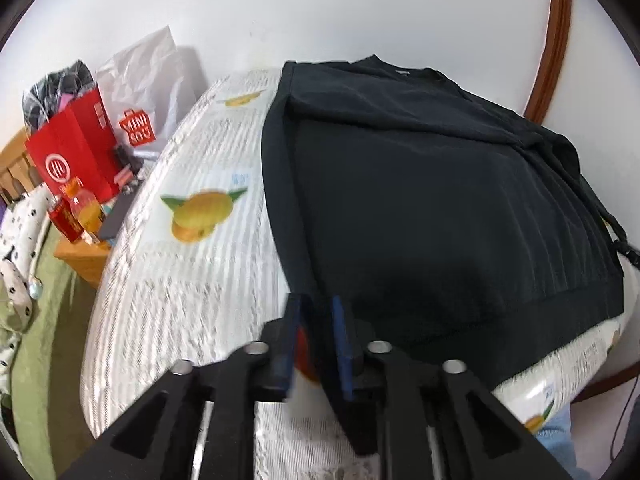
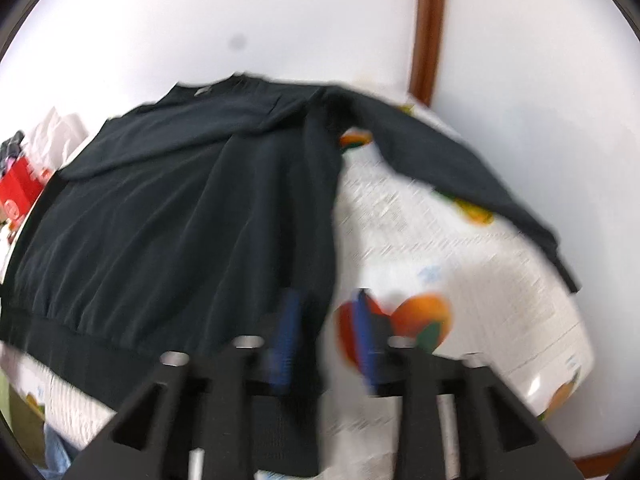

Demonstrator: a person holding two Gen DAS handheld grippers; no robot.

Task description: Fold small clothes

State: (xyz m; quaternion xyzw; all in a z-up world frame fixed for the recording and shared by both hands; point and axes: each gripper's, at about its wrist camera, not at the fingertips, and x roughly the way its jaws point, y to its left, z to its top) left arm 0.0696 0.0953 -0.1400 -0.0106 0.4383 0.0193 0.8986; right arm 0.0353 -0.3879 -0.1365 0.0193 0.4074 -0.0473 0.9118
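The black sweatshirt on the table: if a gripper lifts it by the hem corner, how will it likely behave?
The black sweatshirt is probably floppy: its sleeve drapes over the table edge. Lifted by one corner, it would likely sag and unfold. It seems unlikely to slide freely on the textured fruit-print tablecloth.

Left gripper (image 1: 316,344) sits low in the frame, its blue-padded jaws a little apart with nothing between them, right over the lower left corner of the dark sweatshirt (image 1: 432,208). The sweatshirt lies spread across the centre and right on a white cloth with fruit prints (image 1: 180,264), its left side folded in to a straight edge. Upper left, a red paper bag (image 1: 76,152) and small bottles (image 1: 76,212) crowd a wooden stand (image 1: 82,260).
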